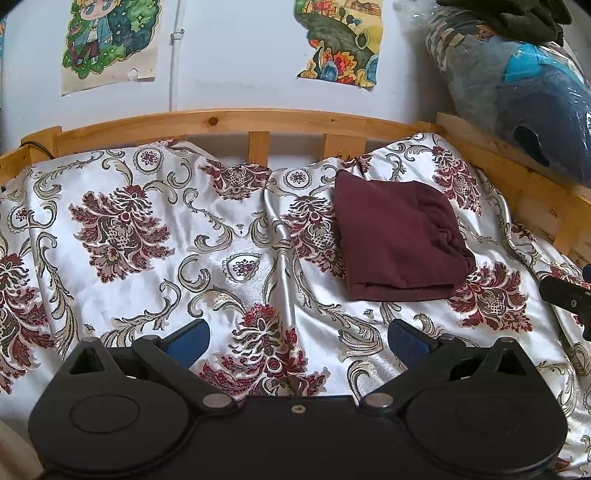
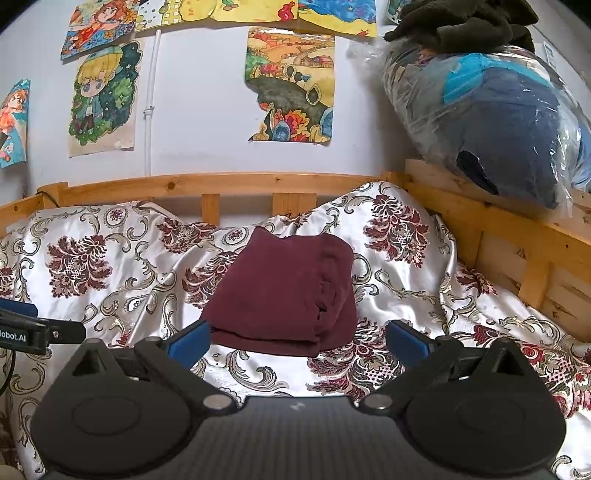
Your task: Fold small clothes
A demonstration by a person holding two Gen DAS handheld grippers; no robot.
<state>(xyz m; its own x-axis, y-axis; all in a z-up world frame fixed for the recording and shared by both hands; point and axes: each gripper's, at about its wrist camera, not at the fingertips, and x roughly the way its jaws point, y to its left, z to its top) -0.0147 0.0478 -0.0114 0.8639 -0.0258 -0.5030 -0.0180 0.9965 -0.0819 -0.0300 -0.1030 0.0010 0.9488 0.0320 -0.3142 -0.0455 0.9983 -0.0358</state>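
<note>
Maroon garment (image 2: 284,291), folded into a thick, roughly square pad, lies on the bedspread (image 2: 402,306); we note soft matte knit, layered edges stacked along its near side and a gathered seam at its 3 o'clock edge. In the left wrist view it (image 1: 395,236) sits toward 2 o'clock, well apart from our left gripper (image 1: 299,338).

Bedspread: glossy white satin, rumpled into ridges, woven with dark red floral medallions and grey-gold scrolls. Pine bed rail (image 2: 236,184) with knots and short slats runs along 12 o'clock.

Our right gripper (image 2: 297,341) hovers just before the garment's near edge, blue ribbed pads (image 2: 190,341) spread wide, nothing between them. Left gripper likewise spread, jaws empty over bare satin. Its black body (image 2: 29,330) shows at 9 o'clock in the right view, lettered "Robot.AI", start cut off.

Wall at 12 o'clock: hand-coloured paper drawings (image 2: 290,85), curled and torn at the edges. At 2 o'clock, a clear crinkled plastic bag (image 2: 491,122) of blue and grey plush, dark fleece (image 2: 469,22) on top.
</note>
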